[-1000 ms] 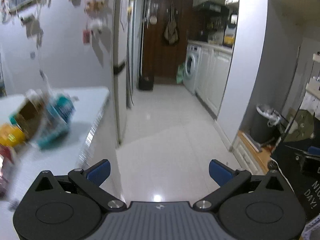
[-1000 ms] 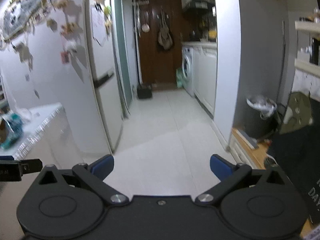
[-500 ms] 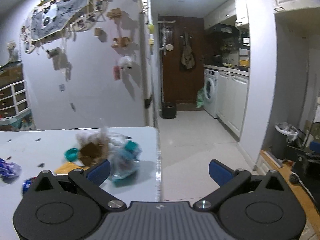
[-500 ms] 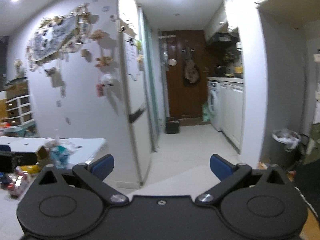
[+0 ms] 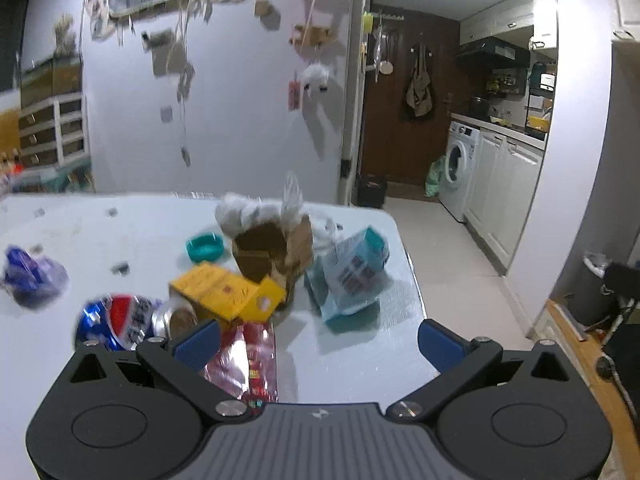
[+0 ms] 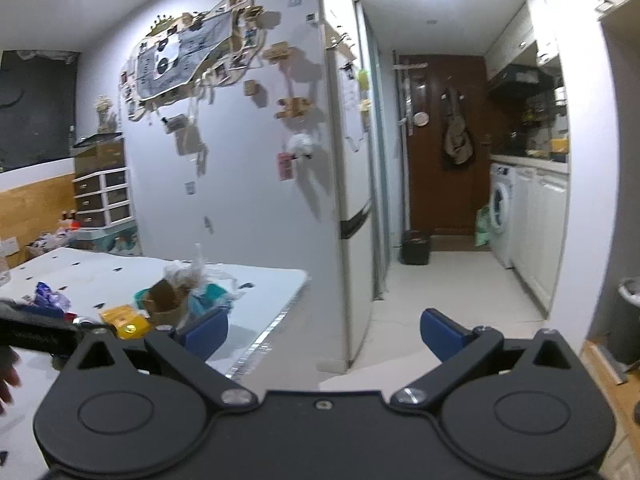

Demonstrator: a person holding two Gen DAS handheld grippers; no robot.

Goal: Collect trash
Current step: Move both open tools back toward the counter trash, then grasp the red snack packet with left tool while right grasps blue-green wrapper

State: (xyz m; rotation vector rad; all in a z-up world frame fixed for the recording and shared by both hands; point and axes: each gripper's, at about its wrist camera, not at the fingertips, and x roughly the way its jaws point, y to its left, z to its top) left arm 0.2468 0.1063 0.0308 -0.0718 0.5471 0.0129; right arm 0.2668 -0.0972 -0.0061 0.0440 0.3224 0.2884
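Holding both grippers, left [image 5: 318, 344] and right [image 6: 322, 332], jaws apart, empty. Trash on table [image 5: 120, 216]: can [image 5: 116, 322], yellow box [image 5: 226, 292], teal pouch [image 5: 350, 276].

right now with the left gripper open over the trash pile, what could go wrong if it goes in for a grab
The teal carton sits close to the table edge; a nudge could tip it onto the floor. The red foil wrapper lies right under the left gripper, beside the crushed can, so the fingers may snag both. The right gripper is off the table, no backup.
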